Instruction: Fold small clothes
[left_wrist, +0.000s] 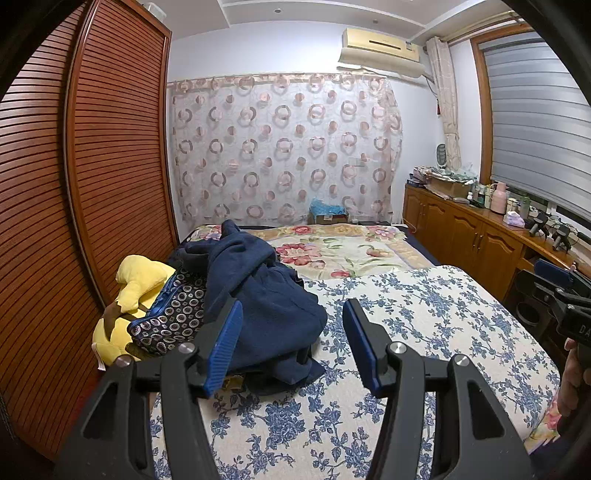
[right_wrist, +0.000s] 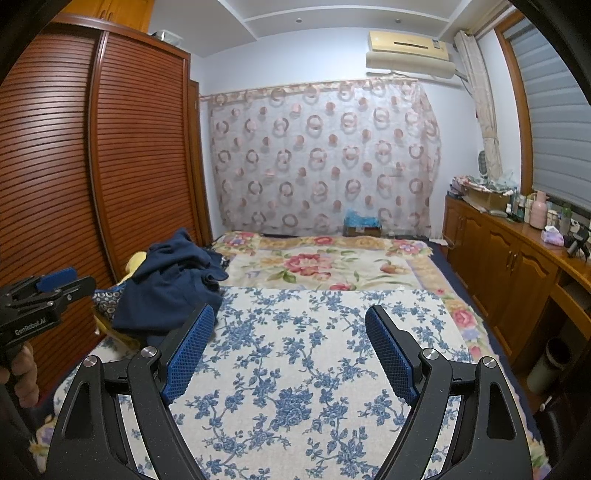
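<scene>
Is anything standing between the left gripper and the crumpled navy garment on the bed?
Nothing visible does. The left gripper hangs open above the blue-flowered bedspread, and the crumpled navy garment lies just ahead of it, unobstructed on that side.

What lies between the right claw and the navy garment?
Only bare blue-flowered sheet separates the right claw from the navy garment, shown in the right wrist view.

A bed (right_wrist: 314, 369) fills the middle of the room, a wardrobe (right_wrist: 110, 166) along its left side and low cabinets (right_wrist: 517, 266) along its right. On the bed's left part lies a heap of clothes (left_wrist: 258, 295) — partly over a soft toy (left_wrist: 136, 284) beside the wardrobe. Behind the bed hangs a curtain (right_wrist: 325, 155).
</scene>
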